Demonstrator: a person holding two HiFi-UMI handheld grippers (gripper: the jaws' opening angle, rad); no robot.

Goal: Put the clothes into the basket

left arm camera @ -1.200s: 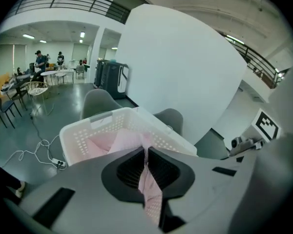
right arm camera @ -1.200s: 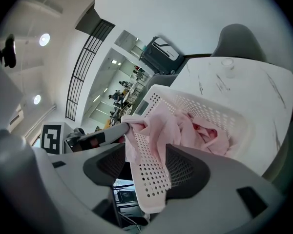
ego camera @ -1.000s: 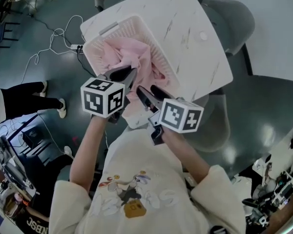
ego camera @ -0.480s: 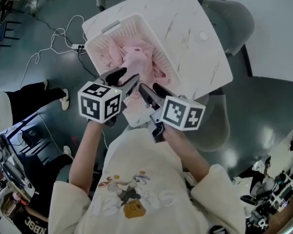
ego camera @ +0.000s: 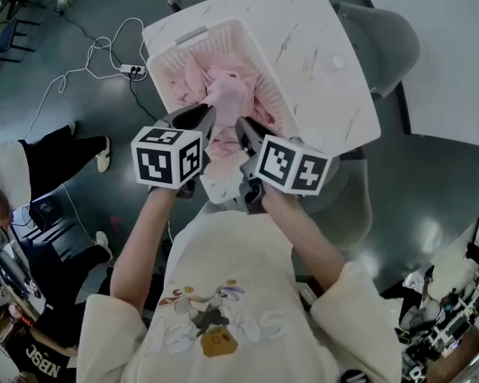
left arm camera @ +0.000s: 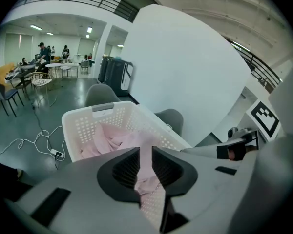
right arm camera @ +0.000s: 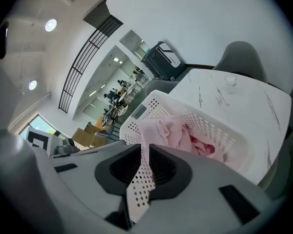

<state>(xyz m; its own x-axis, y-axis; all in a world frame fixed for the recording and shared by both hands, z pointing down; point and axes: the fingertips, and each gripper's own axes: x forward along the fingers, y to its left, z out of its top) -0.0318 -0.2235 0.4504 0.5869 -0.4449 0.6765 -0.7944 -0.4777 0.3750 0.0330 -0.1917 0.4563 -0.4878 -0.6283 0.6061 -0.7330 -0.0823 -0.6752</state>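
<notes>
Jaws on both just closed in. My left gripper (left arm camera: 145, 152) is clamped on a strip of the pink clothes (ego camera: 227, 94), with fabric filling the narrow gap. My right gripper (right arm camera: 144, 152) is pinched on the same pink fabric, just above the near wall of the basket (ego camera: 193, 37). The 2 sit side by side at that rim. The rest of the clothes are bunched inside the basket on the white desk (ego camera: 319, 46).

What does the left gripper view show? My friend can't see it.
The left gripper has just closed its dark jaws on a strip of pink cloth that trails out of a white basket. Behind the basket are grey chairs and a big white wall.
</notes>
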